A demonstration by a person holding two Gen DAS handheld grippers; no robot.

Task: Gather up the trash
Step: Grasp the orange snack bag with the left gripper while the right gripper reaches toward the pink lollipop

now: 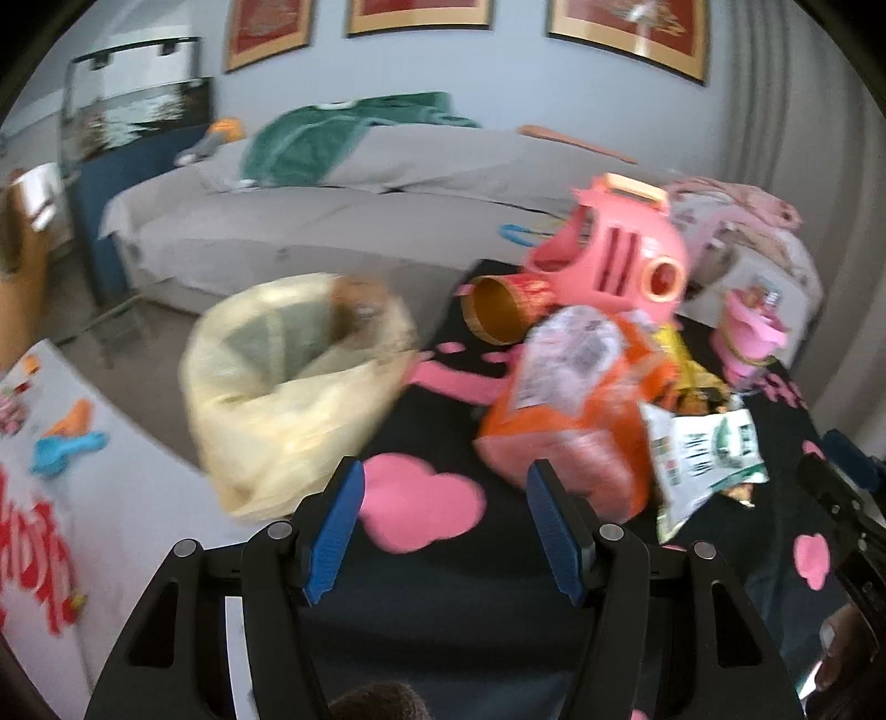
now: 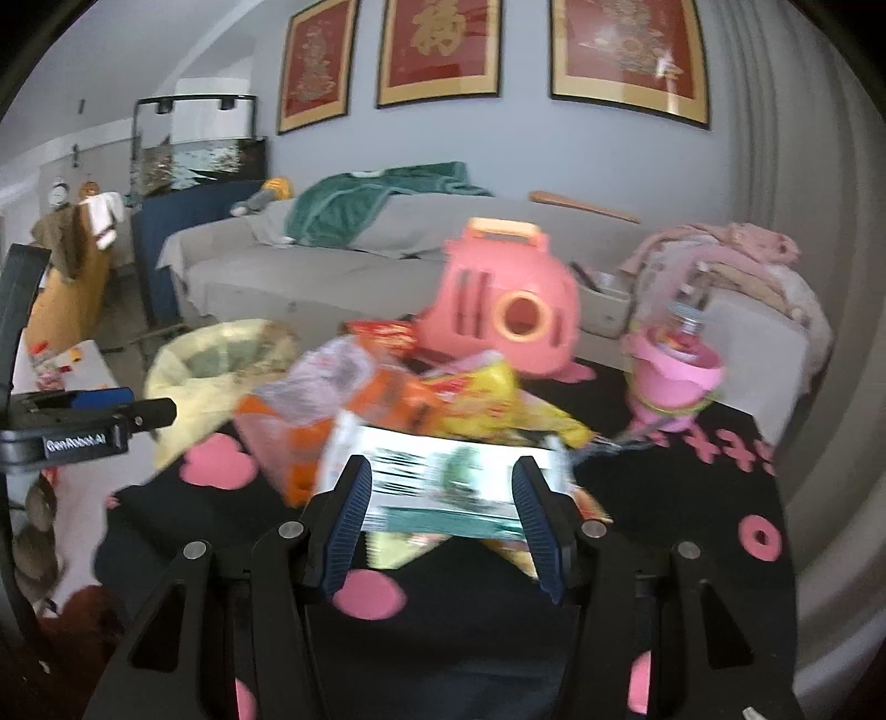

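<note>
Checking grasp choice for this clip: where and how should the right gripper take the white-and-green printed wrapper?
Grip the white-and-green printed wrapper by its near edge, coming in from the front, low. It lies tilted atop the pile of orange and yellow bags, broad and thin, already framed by the open right gripper, whose fingers are not yet pressing it.

The rug [image 1: 443, 620] was black with pink blobs. The bag [image 1: 288, 399] was pale yellow. One packet [image 1: 576, 421] was orange and clear; another [image 2: 498, 399] was yellow, and a third [image 2: 454, 482] was white with green print. The toy [image 2: 504, 299] was pink with orange trim. The 3 pictures [image 2: 443, 50] were red and gold.
</note>
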